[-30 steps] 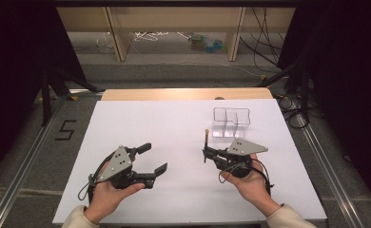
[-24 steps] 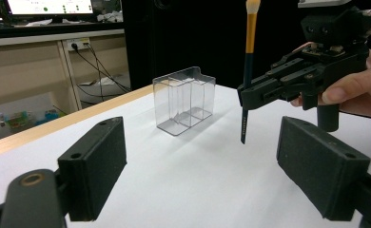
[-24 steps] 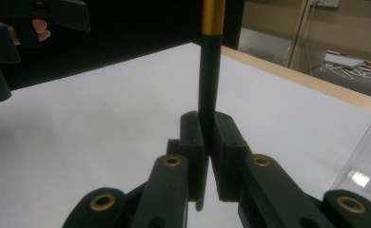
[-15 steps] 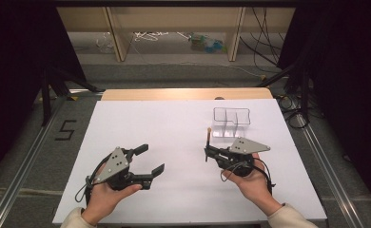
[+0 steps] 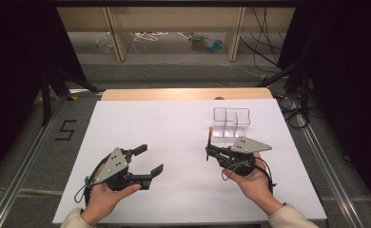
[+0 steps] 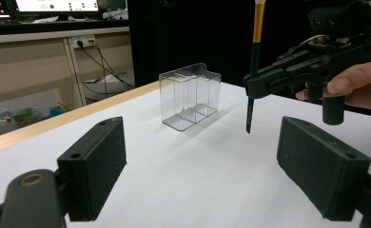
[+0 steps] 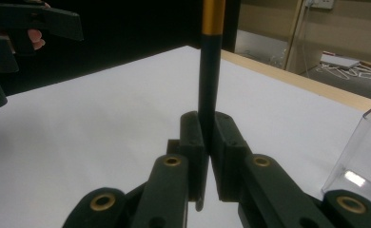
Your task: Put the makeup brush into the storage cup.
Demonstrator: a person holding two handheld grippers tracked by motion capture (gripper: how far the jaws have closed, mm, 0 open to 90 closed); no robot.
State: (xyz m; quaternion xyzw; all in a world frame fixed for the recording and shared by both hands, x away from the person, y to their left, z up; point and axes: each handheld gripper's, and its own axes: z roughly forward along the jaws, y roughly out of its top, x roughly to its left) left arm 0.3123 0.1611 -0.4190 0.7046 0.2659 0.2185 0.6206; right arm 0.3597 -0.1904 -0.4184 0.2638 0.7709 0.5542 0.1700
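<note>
One slender brush [image 6: 253, 66], dark in the handle with a gold band near its top, is pinched upright between the pads of the right gripper [image 5: 207, 151]; its long axis is held close to vertical and its lower end hangs free above the white table [image 5: 164, 128], not touching it. In the right gripper view the handle [image 7: 207, 95] is seen pressed between the two jaws, which are closed tight on it. The clear divided box [image 5: 231, 122] is taken as the landmark. The brush is held just in front of that box, on the person's side of it, near its left corner, and slightly apart from its wall. From the brush, the box's open compartments lie a short way farther from the person and a little to the right, so the coming move is judged to turn on carrying the upright brush over the near wall and lowering it along its own axis. The right hand [image 5: 252, 178] is by far the nearer to the box. The left gripper [image 5: 148, 161] is held well apart from the box, toward the person and to the left, with its jaws spread wide and nothing between them.
</note>
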